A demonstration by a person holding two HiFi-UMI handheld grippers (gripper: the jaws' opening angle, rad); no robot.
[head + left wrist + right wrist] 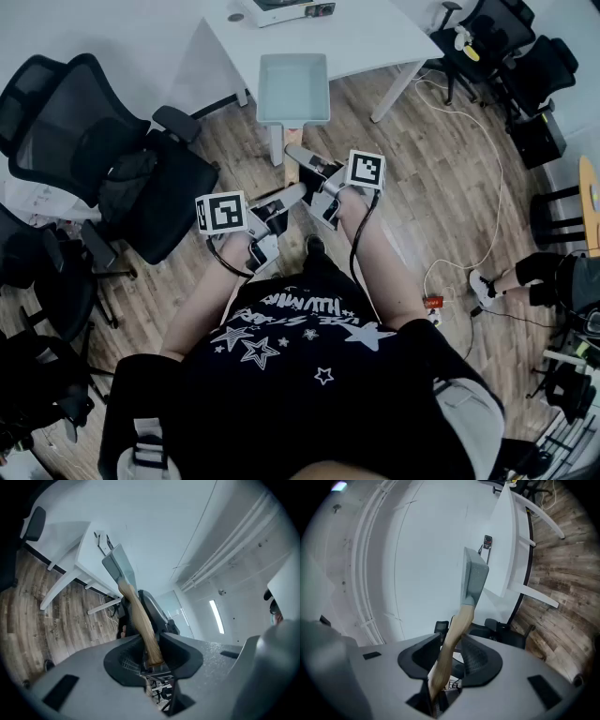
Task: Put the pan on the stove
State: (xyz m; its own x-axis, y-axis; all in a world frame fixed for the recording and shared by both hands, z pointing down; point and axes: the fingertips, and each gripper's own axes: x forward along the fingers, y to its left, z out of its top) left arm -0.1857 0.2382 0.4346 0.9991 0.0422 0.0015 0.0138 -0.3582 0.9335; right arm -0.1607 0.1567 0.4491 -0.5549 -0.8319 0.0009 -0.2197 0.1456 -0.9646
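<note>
A square grey-blue pan (293, 89) with a wooden handle (292, 172) hangs in the air over the floor, its far end over the edge of the white table (375, 33). Both grippers hold the handle. My left gripper (289, 197) grips it near its end, my right gripper (302, 157) a little closer to the pan. In the left gripper view the handle (139, 616) runs from the shut left gripper (154, 645) up to the pan (121, 565). The right gripper view shows the handle (457, 625) pinched by the right gripper (449, 652), the pan (475, 577) beyond it.
A box-like device (286, 8) sits at the table's far edge, partly cut off. Black office chairs (103, 159) crowd the left, more chairs (511, 52) stand at the top right. A white cable (487, 202) trails over the wooden floor. A person's shoe (485, 286) shows at the right.
</note>
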